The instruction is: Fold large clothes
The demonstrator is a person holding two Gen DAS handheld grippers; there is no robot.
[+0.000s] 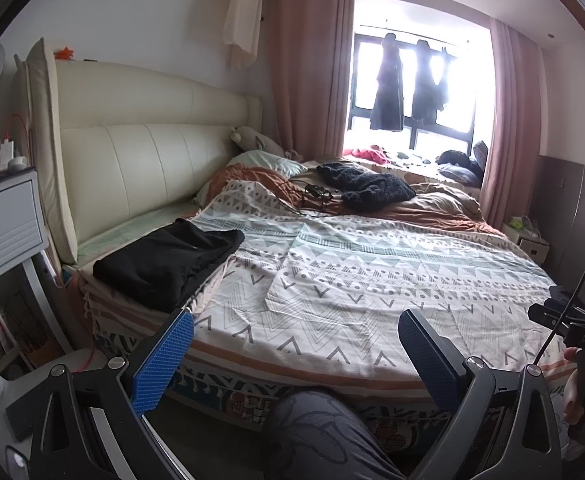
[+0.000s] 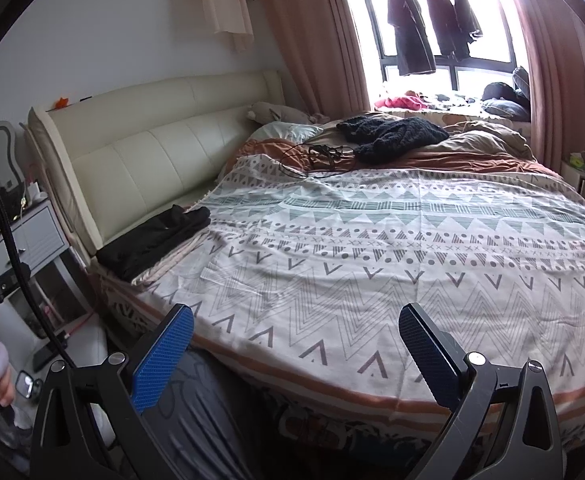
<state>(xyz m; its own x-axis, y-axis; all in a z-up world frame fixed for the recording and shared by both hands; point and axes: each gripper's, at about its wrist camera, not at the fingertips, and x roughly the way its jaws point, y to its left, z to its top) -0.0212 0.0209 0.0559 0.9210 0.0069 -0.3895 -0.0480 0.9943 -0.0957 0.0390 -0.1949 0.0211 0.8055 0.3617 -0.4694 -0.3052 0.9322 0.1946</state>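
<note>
Both claws are held spread w/ nothing gripped: left gripper (image 1: 296, 326), right gripper (image 2: 296, 322), above the bed's near edge. A folded black garment (image 1: 172, 262) lies by the headboard; a dark knit (image 2: 392, 136) is heaped far off. Probably next: knit should be pinched at two corners & spread flat on the patterned quilt (image 2: 372, 260)

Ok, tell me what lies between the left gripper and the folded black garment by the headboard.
Nothing visible does. The left gripper hangs open above the bed's near edge; the folded black garment lies ahead to its left, with only the flat patterned white cotton bedspread between them.
</note>
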